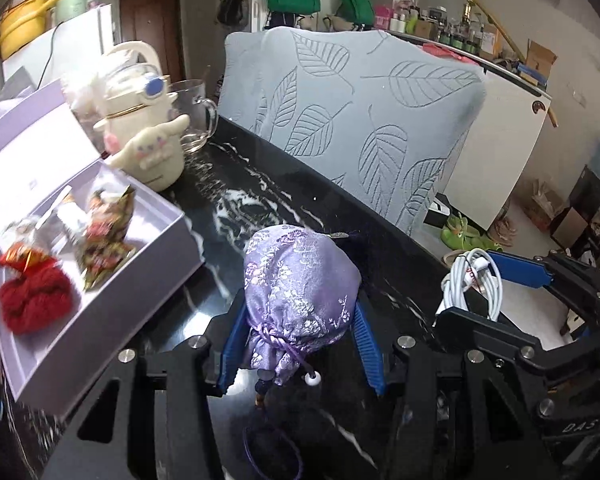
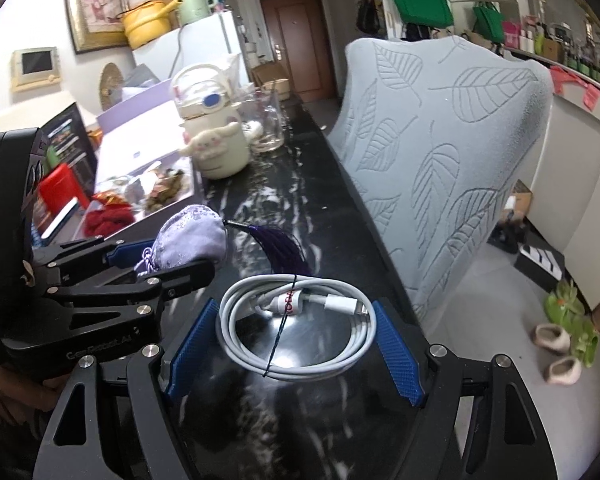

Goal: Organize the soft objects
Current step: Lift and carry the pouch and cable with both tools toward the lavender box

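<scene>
My left gripper [image 1: 300, 303] is shut on a lilac brocade drawstring pouch [image 1: 300, 276], which sits lifted over the black marble table [image 1: 236, 208]. The pouch's dark purple tassel [image 2: 282, 248] hangs from it in the right wrist view, where the left gripper [image 2: 172, 256] is at the left. The right gripper [image 2: 294, 306] is shut on a coiled white charging cable [image 2: 300, 328], its blue pads against the coil's two sides. That gripper [image 1: 484, 288] and the cable [image 1: 476, 280] also show at the right of the left wrist view.
An open lilac box [image 1: 100, 280] lies at the left, holding a red knitted pouch [image 1: 32, 300] and a patterned pouch [image 1: 104, 240]. Behind it are a cream plush toy [image 1: 152, 160] and a glass mug [image 1: 196, 120]. A chair with a grey leaf cover [image 1: 360, 120] lines the table's far edge.
</scene>
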Tool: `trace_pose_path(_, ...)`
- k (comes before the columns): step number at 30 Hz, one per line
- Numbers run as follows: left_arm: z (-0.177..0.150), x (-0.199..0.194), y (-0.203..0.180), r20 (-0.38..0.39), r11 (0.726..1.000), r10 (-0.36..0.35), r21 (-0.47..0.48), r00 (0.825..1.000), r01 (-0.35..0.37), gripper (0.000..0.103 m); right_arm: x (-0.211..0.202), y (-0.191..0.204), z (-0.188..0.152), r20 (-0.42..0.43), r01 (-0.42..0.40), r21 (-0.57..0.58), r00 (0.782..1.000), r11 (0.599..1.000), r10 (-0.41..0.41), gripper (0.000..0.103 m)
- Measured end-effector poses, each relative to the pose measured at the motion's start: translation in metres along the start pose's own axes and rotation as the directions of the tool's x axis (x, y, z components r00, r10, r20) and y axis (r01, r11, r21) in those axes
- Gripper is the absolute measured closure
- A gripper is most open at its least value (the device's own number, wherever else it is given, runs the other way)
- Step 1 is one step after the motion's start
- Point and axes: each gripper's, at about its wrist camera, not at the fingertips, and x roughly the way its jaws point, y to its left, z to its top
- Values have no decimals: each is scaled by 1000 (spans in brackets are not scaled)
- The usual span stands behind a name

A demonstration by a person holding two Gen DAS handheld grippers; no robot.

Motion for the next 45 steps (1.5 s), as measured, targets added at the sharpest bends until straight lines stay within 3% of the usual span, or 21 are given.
trace_pose_path(26,-74,-103,37,66,991,97,-102,993,-90,54,-39,95,-41,3,-149,-110,989,983,151,24)
trace_pose_path(45,-111,-141,81,80,959,168,-242,983,-144,54,-35,152,-46,-40,-240,-212,971,947,237,24)
